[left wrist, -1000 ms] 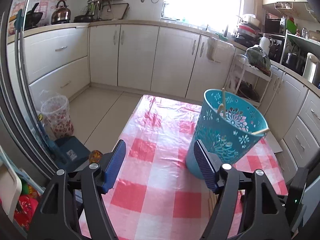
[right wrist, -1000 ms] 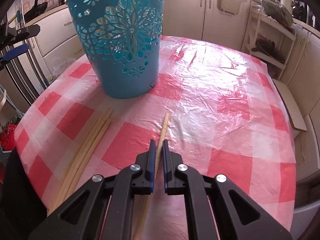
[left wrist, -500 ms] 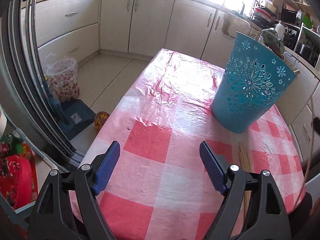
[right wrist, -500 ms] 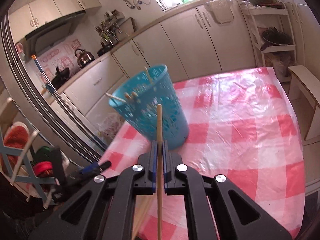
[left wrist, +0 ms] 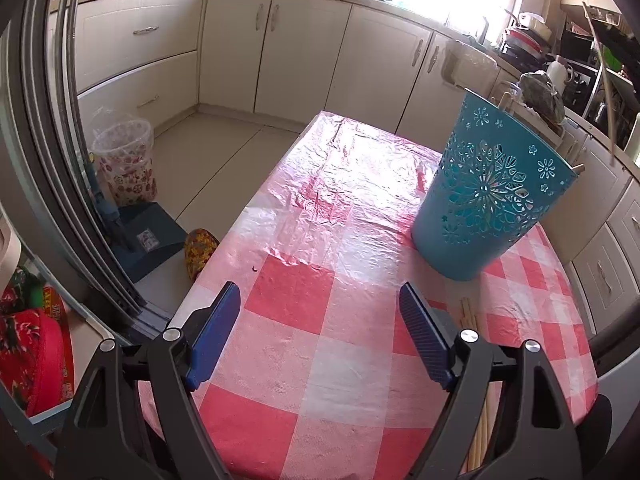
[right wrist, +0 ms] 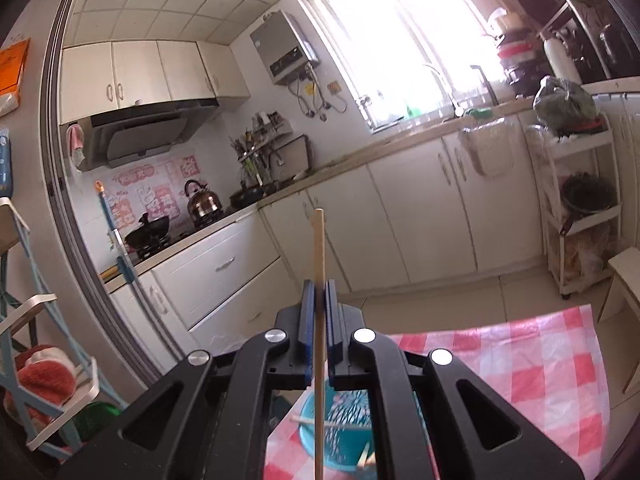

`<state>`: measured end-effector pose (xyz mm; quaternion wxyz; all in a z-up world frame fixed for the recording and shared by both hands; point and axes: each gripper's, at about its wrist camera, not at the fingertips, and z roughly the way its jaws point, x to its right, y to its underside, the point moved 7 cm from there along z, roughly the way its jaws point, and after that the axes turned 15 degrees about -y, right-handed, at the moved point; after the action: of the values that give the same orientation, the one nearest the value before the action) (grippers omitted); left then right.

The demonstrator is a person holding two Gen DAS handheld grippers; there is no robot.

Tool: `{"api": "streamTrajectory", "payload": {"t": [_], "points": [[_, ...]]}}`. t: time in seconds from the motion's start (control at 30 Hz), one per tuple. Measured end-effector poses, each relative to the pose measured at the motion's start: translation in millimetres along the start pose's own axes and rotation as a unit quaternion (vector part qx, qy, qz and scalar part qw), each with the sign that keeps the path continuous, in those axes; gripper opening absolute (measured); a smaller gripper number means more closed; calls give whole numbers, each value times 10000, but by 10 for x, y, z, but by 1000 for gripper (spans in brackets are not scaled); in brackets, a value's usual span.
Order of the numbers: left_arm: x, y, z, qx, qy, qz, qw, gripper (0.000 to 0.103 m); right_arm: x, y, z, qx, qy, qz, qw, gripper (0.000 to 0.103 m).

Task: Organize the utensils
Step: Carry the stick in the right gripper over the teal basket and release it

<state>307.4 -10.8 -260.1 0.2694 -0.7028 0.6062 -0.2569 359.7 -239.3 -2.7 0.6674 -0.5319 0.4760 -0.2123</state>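
Left wrist view: left gripper (left wrist: 320, 332) low over the near end of the tabletop (left wrist: 304, 300), jaws wide and having just been opening, nothing between them; blue basket (left wrist: 486, 200) upright ahead and to the right, clear of the jaws, chopstick ends showing above its rim; loose chopsticks (left wrist: 470, 316) flat on the checked cloth just beside the right-hand finger, long axis running toward the camera, partly hidden by the gripper body; tabletop edge close on the left, floor beyond; open cloth ahead. Right wrist view: right gripper (right wrist: 319, 292) raised and pointing about level at the cabinets, jaws narrow and clamped on a single chopstick (right wrist: 319, 240); the stick stands upright through the pads, one end above, the other reaching down past the gripper body; basket (right wrist: 340, 432) directly below and partly hidden, mouth open, several sticks inside; free air all round. Judgement: the right hand is the nearer, stick already roughly above the mouth; the coming move turns on keeping the long axis vertical while lowering; the rim is the only edge to miss.
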Motion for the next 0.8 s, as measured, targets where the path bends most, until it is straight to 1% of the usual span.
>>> {"api": "streamTrajectory", "payload": {"t": [0.07, 0.17, 0.23, 0.3, 0.37, 0.47, 0.63, 0.7, 0.8], "points": [[-20, 6, -9, -16, 21, -40, 10000, 78, 79, 23, 167, 137, 296, -170, 9993, 6], [-49, 21, -19, -59, 49, -92, 9999, 78, 197, 207, 384, 96, 716, -402, 9966, 6], [-69, 33, -18, -103, 68, -119, 9999, 78, 245, 392, 483, -73, 863, -525, 9949, 6], [-84, 43, -18, -133, 62, -128, 9998, 79, 299, 627, 576, -388, 879, -574, 9937, 7], [-90, 43, -34, -118, 44, -114, 9999, 79, 321, 794, 578, -615, 900, -616, 9921, 7], [-89, 37, -65, -104, 16, -87, 9999, 79, 270, 909, 421, -751, 860, -621, 9915, 8], [-57, 28, -195, -44, 7, -51, 10000, 81, 16, 918, -39, -683, 796, -801, 9913, 20], [-25, 31, -266, -17, -9, 4, 10000, 82, -63, 948, -229, -723, 784, -810, 9910, 22], [33, 36, -393, 48, -36, 118, 9999, 83, -103, 1056, -511, -837, 866, -718, 9901, 28]]}}
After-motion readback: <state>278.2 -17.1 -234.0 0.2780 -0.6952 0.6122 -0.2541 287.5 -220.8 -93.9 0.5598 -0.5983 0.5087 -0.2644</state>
